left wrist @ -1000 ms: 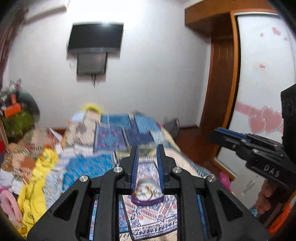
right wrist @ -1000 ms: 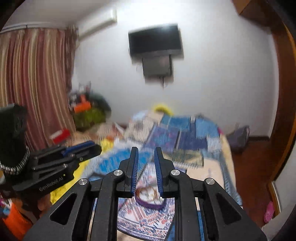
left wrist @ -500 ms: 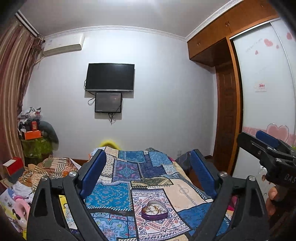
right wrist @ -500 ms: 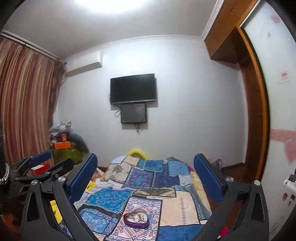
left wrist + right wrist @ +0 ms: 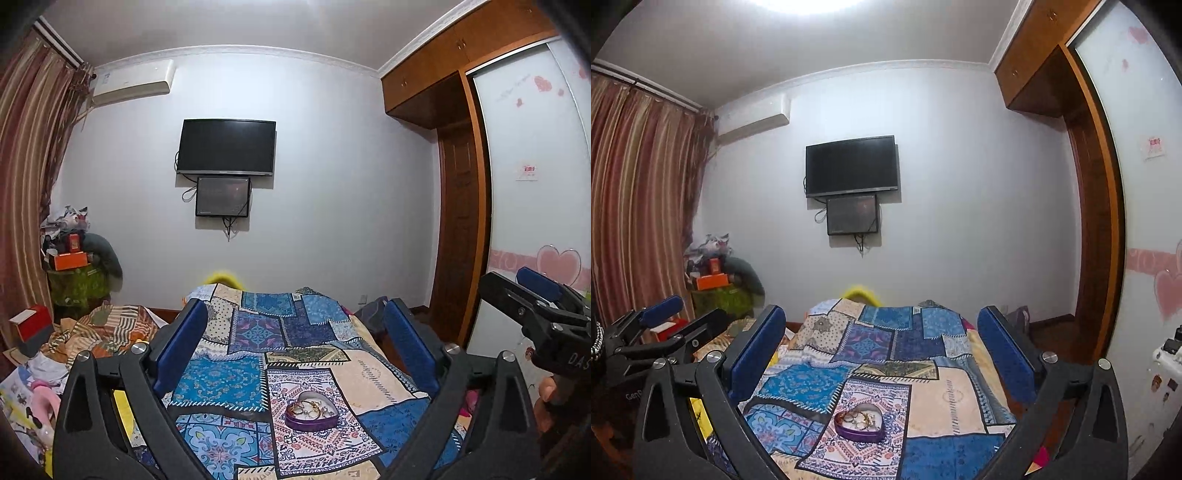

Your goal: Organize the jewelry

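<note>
Both my grippers are spread wide with nothing between the pads: left gripper (image 5: 295, 345), right gripper (image 5: 881, 349), jaws just opened. The tin (image 5: 311, 410) sits low centre on the bed (image 5: 373, 373), jewelry (image 5: 308, 406) inside. Only my left view shows a hand (image 5: 550, 402), lower right.
</note>
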`<state>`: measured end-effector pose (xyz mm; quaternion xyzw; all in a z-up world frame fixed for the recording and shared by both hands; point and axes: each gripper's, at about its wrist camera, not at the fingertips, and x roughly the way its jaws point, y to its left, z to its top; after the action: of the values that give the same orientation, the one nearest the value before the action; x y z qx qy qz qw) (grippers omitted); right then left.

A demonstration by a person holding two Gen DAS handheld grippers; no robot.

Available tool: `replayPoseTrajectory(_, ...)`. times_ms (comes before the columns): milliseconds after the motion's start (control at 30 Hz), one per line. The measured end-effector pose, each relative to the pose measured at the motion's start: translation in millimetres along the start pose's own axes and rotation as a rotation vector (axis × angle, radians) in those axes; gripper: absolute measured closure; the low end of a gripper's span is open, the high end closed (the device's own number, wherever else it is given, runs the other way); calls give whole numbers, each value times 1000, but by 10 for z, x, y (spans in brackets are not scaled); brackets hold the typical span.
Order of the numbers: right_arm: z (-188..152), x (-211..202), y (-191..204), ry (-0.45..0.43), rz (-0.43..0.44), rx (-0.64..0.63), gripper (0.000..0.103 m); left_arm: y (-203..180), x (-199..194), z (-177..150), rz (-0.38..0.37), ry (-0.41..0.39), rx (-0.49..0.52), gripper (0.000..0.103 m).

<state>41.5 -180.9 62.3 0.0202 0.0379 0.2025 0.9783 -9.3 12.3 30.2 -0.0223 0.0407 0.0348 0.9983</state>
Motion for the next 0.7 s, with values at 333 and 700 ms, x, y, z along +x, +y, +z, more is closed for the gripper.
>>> replayPoseTrajectory(333,-33,-25,-52,28,-5,5,0,0,70,-30,-3,17,4,6)
replayPoseTrajectory(700,-13,-55,-89,48,-9,12,0,11,102,-39,-7,24,3,5)
